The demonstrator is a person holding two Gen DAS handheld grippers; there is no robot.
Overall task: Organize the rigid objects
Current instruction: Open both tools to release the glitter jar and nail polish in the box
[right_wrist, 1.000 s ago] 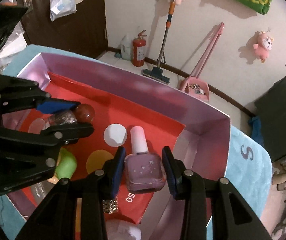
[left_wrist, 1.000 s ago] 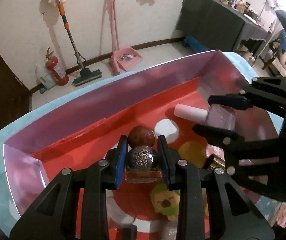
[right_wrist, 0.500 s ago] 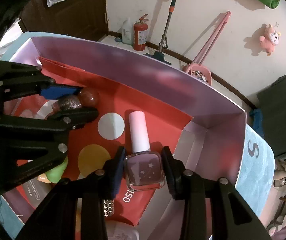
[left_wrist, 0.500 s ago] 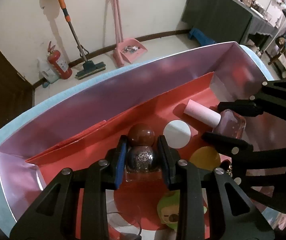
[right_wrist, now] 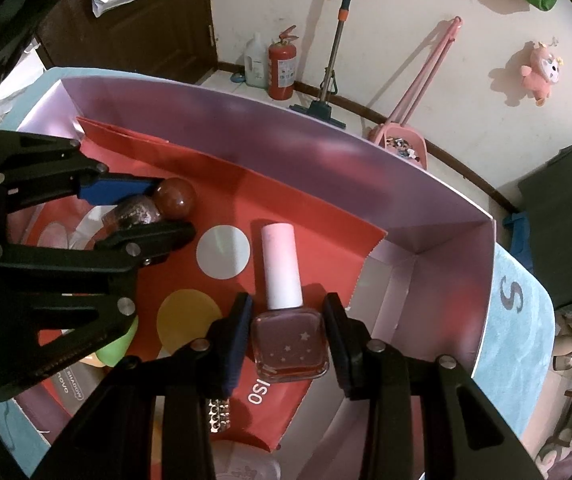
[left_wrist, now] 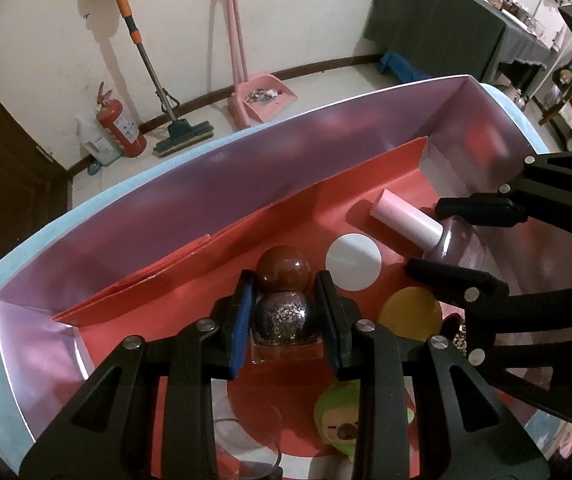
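Having lowered over the last second, the left hand-held gripper is gripping the glitter-capped bottle beside the brown ball, while the right hand-held gripper is opening around the pink nail polish bottle, now lying in the pink box, so placement appears nearly complete.

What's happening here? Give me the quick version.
A person is sorting nail polish into a pink-walled box lined with red paper. The left gripper is closed on a glitter-filled bottle with a round brown cap. The right gripper flanks a pink star-printed bottle with a pale pink cap, lying on the red paper; whether it is released is unclear.
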